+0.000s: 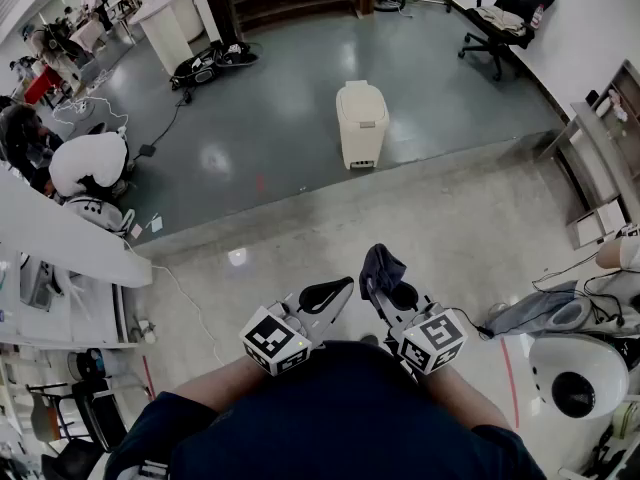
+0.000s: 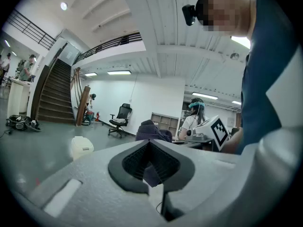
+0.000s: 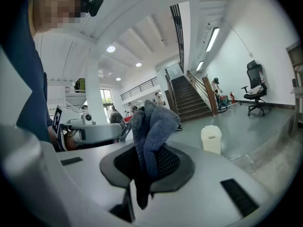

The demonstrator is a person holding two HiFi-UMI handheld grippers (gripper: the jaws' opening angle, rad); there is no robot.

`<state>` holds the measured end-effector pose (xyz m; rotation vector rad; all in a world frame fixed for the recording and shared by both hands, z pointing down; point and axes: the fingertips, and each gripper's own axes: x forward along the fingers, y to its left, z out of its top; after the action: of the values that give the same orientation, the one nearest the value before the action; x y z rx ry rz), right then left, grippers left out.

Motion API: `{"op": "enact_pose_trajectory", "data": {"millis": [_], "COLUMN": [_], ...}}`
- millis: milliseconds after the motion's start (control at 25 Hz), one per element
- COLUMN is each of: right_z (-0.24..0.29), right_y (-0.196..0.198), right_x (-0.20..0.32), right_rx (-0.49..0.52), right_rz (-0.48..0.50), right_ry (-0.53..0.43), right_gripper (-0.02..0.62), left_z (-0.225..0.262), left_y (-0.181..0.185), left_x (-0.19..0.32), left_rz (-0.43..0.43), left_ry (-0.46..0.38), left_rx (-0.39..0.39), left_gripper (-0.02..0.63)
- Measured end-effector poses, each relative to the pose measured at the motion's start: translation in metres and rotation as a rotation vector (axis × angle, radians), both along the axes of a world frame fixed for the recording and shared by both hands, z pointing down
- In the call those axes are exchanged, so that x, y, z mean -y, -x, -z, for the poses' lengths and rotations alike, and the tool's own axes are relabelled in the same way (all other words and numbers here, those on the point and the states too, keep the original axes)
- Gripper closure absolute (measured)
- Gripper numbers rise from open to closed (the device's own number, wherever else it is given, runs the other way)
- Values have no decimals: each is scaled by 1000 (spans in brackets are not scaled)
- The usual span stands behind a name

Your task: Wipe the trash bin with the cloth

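Observation:
A cream trash bin (image 1: pixel 361 123) with a closed lid stands alone on the grey floor, far ahead of both grippers. It shows small in the left gripper view (image 2: pixel 81 147) and the right gripper view (image 3: pixel 211 139). My right gripper (image 1: pixel 388 290) is shut on a dark blue cloth (image 1: pixel 380 267), which bunches up above the pads (image 3: pixel 151 126). My left gripper (image 1: pixel 328 294) is held beside it at waist height, jaws shut with nothing in them (image 2: pixel 150 162). The cloth (image 2: pixel 152 130) shows just past the left jaws.
An office chair (image 1: pixel 505 13) stands far right by the wall, and shelving (image 1: pixel 600 168) lines the right side. A person (image 1: pixel 88 163) sits at desks on the left. Bags (image 1: pixel 210 63) and cables lie on the floor far left. A white round device (image 1: pixel 575 373) sits near right.

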<state>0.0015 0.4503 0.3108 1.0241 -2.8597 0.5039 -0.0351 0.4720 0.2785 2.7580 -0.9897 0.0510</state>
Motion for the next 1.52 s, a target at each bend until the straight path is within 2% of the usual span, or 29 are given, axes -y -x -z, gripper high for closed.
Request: {"op": "enact_pose_trajectory", "data": {"millis": [400,680,920,1200,1520], "right_z": [-2,-10,-24,-41,-46], "right_y": [-9,-36,-53,-48,-12], "right_x": [9,25,49,119,271], "right_rx": [14,54,45,-12,-60], "right_rz": [23,46,29,-14,-157], "right_ry": [2,20,46,60,96], "right_gripper": [533,532,532,532,532], "left_z": [1,-5,-11,-23,-29], "left_y": [-11,-32,-40,-27,18], "left_x": [9,23,49,127,297], "left_rz": [21,64,81,55,-45], "left_ry": [2,15,24,23,20], "left_rx": [14,31,25,-24,-81], "left_gripper": [603,603,603,603,603]}}
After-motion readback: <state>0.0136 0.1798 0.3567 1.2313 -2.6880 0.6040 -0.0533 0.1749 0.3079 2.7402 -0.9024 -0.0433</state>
